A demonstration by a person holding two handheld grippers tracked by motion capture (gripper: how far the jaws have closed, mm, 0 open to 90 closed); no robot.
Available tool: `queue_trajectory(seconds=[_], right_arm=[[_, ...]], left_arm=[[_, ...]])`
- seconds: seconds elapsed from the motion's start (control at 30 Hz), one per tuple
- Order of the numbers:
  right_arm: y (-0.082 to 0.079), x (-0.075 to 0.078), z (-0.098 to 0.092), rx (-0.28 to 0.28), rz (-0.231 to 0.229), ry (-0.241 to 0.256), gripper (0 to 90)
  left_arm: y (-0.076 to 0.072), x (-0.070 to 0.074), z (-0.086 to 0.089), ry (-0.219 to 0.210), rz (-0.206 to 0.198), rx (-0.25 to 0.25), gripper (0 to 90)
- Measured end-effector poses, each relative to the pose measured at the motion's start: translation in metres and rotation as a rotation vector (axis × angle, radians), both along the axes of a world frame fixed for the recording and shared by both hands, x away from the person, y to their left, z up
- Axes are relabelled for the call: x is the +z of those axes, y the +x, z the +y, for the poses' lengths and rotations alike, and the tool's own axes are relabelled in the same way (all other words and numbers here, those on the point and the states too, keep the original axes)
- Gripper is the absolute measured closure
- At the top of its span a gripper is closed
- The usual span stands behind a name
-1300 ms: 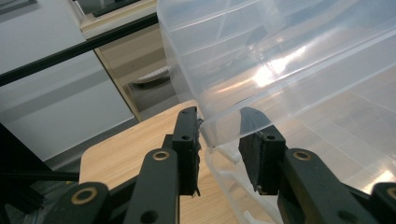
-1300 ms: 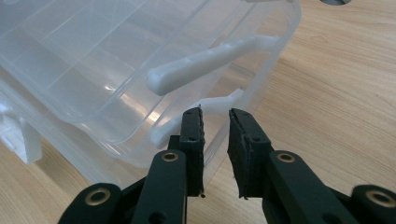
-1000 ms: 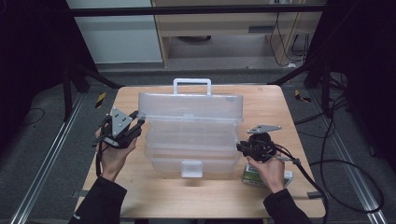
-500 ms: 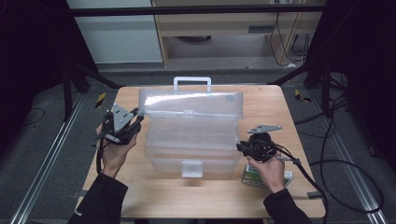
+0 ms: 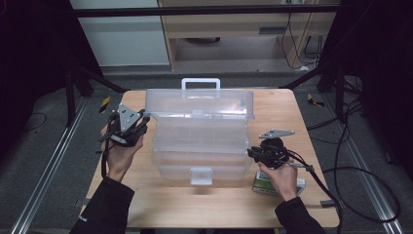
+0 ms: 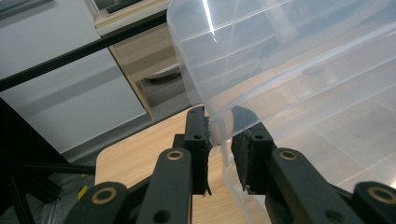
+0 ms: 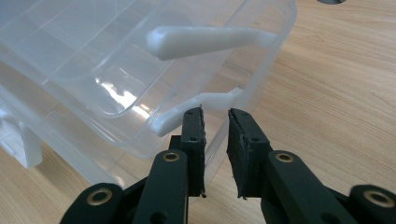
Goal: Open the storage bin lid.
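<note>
Lab-style recording booth: wooden table [image 5: 160,204] framed by aluminium rails [image 5: 44,170], black curtains [image 5: 34,44], trailing cables [image 5: 360,185] across grey floor

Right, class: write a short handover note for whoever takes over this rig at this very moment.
Left tool: jaws either side of the lid corner edge, seemingly pinching it; lid raised.
Right tool: open, at the box right side beside a white arm, gripping nothing.
Box mid-table, trays fanned out, handle at the far side. A green packet lies under the right hand.
Done: lid up.
Left: probably finish opening; steady the box.
</note>
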State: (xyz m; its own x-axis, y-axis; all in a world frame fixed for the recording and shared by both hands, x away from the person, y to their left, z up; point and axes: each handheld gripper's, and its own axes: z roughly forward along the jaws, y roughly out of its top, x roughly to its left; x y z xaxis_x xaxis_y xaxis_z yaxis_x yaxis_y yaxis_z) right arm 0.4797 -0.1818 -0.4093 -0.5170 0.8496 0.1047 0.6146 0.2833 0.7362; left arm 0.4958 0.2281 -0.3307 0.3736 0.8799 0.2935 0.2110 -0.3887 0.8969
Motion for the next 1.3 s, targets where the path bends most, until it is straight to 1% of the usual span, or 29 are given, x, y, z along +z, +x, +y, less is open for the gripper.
queue_trajectory(seconds=[0.13, 0.27, 0.47, 1.0, 1.03, 1.13, 1.17, 1.3], right_arm=[[0.0, 0.0, 0.0, 0.0, 0.0, 0.0, 76.4], [0.0, 0.0, 0.0, 0.0, 0.001, 0.0, 76.4], [0.0, 0.0, 0.0, 0.0, 0.001, -0.001, 76.4], [0.0, 0.0, 0.0, 0.003, 0.003, -0.001, 76.4], [0.0, 0.0, 0.0, 0.004, 0.003, -0.002, 76.3], [0.0, 0.0, 0.0, 0.006, 0.0, -0.003, 76.3], [0.001, 0.001, 0.0, 0.009, -0.002, -0.01, 76.3], [0.001, 0.0, 0.0, 0.007, -0.004, -0.011, 76.3]], left_arm=[[0.004, 0.002, 0.0, 0.006, -0.001, 0.001, 77.5], [0.007, 0.004, 0.0, -0.006, 0.001, 0.003, 77.9], [0.011, 0.007, -0.001, 0.004, 0.005, 0.01, 78.8], [0.02, 0.012, -0.002, 0.012, 0.008, 0.027, 81.0], [0.021, 0.012, -0.003, 0.015, -0.003, 0.015, 81.1], [0.023, 0.013, -0.003, 0.023, -0.009, 0.015, 81.7], [0.023, 0.014, -0.004, 0.025, 0.004, 0.035, 81.8], [0.026, 0.016, -0.005, 0.032, 0.005, 0.04, 82.3]])
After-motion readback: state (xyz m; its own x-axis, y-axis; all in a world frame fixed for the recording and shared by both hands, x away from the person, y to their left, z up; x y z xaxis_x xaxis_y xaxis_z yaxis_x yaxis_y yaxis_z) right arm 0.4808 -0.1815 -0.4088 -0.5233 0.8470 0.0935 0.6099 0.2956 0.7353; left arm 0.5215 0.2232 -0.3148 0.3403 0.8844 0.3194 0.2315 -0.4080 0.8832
